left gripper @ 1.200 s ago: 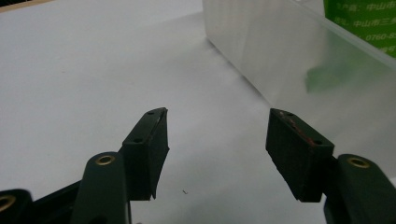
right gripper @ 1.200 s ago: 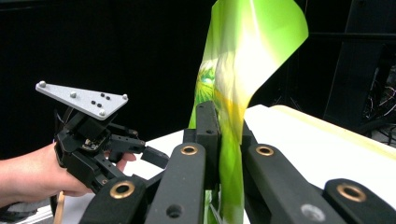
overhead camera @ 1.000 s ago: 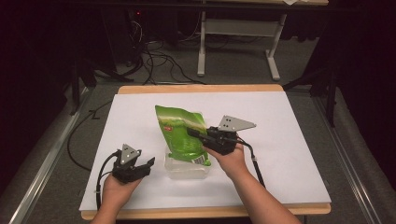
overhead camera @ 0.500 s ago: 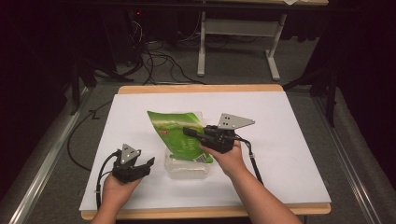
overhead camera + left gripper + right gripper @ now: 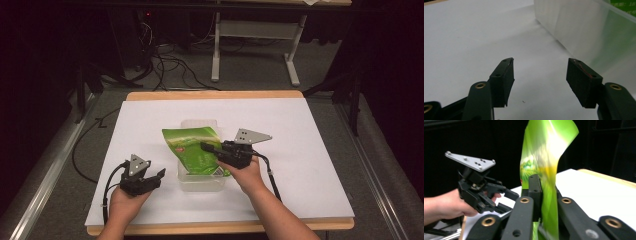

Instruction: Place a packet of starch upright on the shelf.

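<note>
Pouch: green foil pouch [image 5: 197, 150] is held by the right gripper [image 5: 212, 148] over the clear plastic container [image 5: 200, 181], slanting from upper left to lower right in the high view, its lower end reaching down into the container.
Pouch close up: in the right gripper view the pouch [image 5: 544, 165] stands upright between the two black jaws and bends over near its top edge.
Right gripper: jaws are clamped on the pouch [image 5: 545, 202]; they have just been easing apart slightly, with the pouch between them and the pads pressing on it from both sides.
Right hand: hand [image 5: 245, 172] grasps the gripper body just right of the container, the grey three-cornered plate [image 5: 251, 136] on top.
Left gripper: it [image 5: 159, 174] rests low over the desk just left of the container, held by the left hand [image 5: 125, 200]; it also shows in the right gripper view [image 5: 509, 201].
Left jaws: they stand apart with nothing between them [image 5: 540, 80], above the bare white surface.
Container: its clear wall [image 5: 574, 27] rises just ahead and to the right of the left jaws, green showing through it.
Desk: white top [image 5: 310, 165] with a wooden edge carries the container near its middle.
</note>
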`<state>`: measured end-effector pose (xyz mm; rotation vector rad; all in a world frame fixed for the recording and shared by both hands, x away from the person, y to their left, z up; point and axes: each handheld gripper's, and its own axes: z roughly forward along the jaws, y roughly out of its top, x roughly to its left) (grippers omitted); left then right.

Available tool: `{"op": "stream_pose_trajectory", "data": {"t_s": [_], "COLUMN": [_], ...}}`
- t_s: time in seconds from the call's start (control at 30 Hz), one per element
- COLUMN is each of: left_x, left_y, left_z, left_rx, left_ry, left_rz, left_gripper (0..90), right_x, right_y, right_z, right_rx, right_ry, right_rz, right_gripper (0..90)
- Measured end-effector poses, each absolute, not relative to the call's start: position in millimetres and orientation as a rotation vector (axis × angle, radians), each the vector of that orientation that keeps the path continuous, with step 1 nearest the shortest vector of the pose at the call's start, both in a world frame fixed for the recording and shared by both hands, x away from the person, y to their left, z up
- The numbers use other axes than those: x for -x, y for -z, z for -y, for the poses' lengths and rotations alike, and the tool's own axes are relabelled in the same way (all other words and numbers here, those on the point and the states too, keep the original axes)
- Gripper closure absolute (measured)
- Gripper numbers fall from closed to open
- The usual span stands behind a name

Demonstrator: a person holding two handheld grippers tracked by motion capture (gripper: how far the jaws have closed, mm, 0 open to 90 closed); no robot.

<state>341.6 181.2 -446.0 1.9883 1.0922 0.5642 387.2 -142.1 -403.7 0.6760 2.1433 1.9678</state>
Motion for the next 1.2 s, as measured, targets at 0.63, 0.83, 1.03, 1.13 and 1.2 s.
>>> {"op": "stream_pose_trajectory", "data": {"t_s": [0.63,0.83,1.03,1.13,1.2], "left_x": [-341.9,-341.8,-342.1,-341.9,-341.8], "left_y": [446.0,446.0,446.4,446.7,446.8], "left_z": [-180.3,-180.3,-179.7,-179.3,-178.8], "left_rx": [-1.995,-1.991,-1.995,-1.995,-1.994], "left_ry": [-0.559,-0.559,-0.560,-0.558,-0.556], "left_rz": [-1.086,-1.088,-1.089,-1.088,-1.088], "left_gripper": [39.6,39.5,39.5,39.5,39.5], "right_x": [-366.7,-361.2,-361.0,-361.7,-362.0], "right_y": [417.2,413.2,418.4,421.6,424.7], "right_z": [160.0,156.5,158.4,159.8,161.0], "right_rx": [-0.788,-0.775,-0.810,-0.829,-0.840], "right_ry": [-1.827,-1.739,-1.753,-1.757,-1.759], "right_rz": [-2.183,-2.205,-2.211,-2.213,-2.221], "right_gripper": [80.2,84.1,84.6,84.8,84.8]}}
